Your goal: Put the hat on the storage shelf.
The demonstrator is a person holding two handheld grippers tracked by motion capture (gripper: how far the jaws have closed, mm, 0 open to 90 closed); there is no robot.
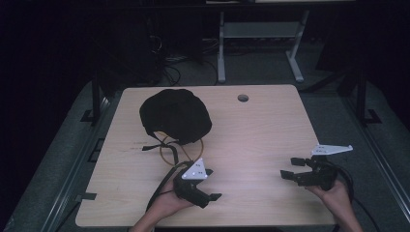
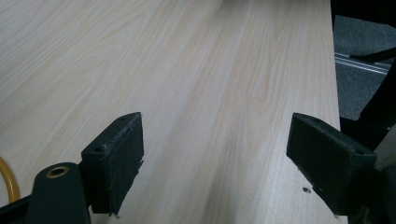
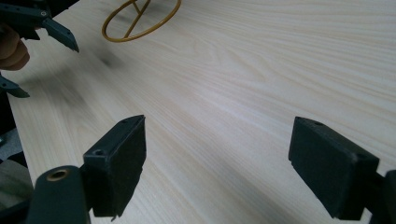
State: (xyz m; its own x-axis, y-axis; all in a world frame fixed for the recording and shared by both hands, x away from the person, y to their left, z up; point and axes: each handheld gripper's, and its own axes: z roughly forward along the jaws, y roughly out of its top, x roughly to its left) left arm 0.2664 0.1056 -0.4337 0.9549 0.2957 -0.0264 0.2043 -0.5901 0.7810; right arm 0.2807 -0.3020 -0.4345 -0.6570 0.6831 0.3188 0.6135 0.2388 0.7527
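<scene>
A black cap-like cloth object [image 1: 176, 116] lies on the back left of the light wooden table [image 1: 256, 135]. A yellow ring [image 1: 168, 151] and black straps stick out from under its near edge. My left gripper [image 1: 213, 184] is held just above the table near the front, below the ring, and it is open with nothing between its fingers [image 2: 116, 158]. My right gripper [image 1: 287, 166] hovers at the front right, also open and empty, pointing left toward the yellow ring [image 3: 140, 18] and the left gripper [image 3: 46, 28].
A round cable hole [image 1: 243, 98] sits near the table's back edge. Grey floor and a white desk frame [image 1: 256, 43] lie beyond the table. A bit of yellow cord [image 2: 9, 182] shows beside my left jaw.
</scene>
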